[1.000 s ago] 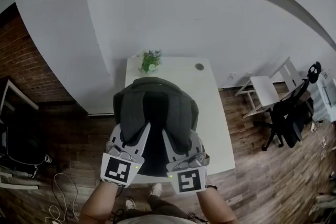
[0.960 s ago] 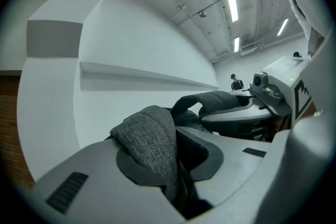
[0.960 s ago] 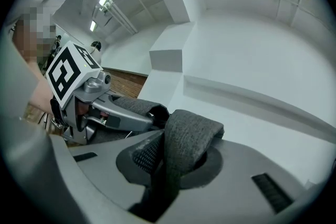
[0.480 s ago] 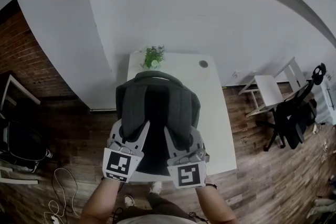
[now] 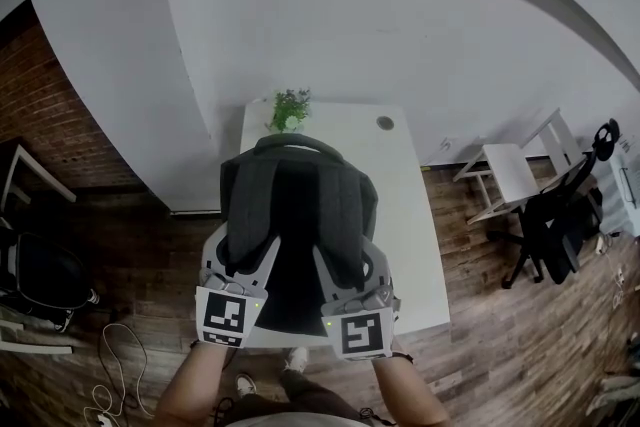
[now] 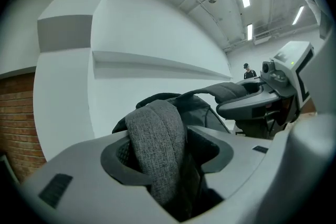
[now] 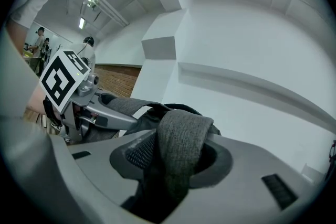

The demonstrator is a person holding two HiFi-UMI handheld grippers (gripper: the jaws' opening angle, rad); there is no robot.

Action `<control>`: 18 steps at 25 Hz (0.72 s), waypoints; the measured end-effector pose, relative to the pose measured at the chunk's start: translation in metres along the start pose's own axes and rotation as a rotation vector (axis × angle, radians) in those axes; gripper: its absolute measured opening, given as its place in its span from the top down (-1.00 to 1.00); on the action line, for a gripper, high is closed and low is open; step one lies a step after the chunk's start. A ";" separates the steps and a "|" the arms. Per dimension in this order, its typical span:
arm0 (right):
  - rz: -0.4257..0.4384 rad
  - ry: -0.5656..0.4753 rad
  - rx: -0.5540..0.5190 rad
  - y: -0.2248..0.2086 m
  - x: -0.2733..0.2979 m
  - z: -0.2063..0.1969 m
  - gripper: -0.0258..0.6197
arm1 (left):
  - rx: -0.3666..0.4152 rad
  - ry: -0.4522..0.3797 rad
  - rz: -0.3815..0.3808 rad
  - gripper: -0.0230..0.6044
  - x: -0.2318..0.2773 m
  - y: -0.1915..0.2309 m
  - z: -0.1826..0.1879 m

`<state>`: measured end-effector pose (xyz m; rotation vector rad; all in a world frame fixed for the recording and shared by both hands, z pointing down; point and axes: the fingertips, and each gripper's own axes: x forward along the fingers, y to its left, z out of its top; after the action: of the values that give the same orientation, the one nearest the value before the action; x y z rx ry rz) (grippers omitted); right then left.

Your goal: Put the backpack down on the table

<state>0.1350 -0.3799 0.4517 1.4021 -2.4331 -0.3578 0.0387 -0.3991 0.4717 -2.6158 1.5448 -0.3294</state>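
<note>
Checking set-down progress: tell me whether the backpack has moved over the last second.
Yes, slightly. In the head view the backpack has shifted toward the potted plant at the far end of the table; the gap between them has nearly closed.

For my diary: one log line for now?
backpack: on table | left gripper: jaws just opening, shoulder strap between | right gripper: same

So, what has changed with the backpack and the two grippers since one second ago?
Both the left gripper and the right gripper have just been opening their jaws, releasing the shoulder straps, which still lie loosely between them. The backpack seems to have settled slightly lower on the table. The plant stayed put.
</note>
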 end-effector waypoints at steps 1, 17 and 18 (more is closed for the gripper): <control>0.000 0.003 0.005 0.000 -0.001 -0.001 0.41 | 0.001 0.007 0.001 0.17 0.000 0.000 -0.002; -0.075 0.019 0.033 -0.003 -0.010 0.006 0.23 | 0.015 0.020 -0.004 0.05 -0.022 0.011 -0.006; -0.082 0.015 0.035 -0.003 -0.011 0.006 0.22 | 0.015 0.021 -0.006 0.05 -0.023 0.011 -0.006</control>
<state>0.1401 -0.3712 0.4436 1.5174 -2.3860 -0.3236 0.0168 -0.3840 0.4726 -2.6142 1.5349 -0.3692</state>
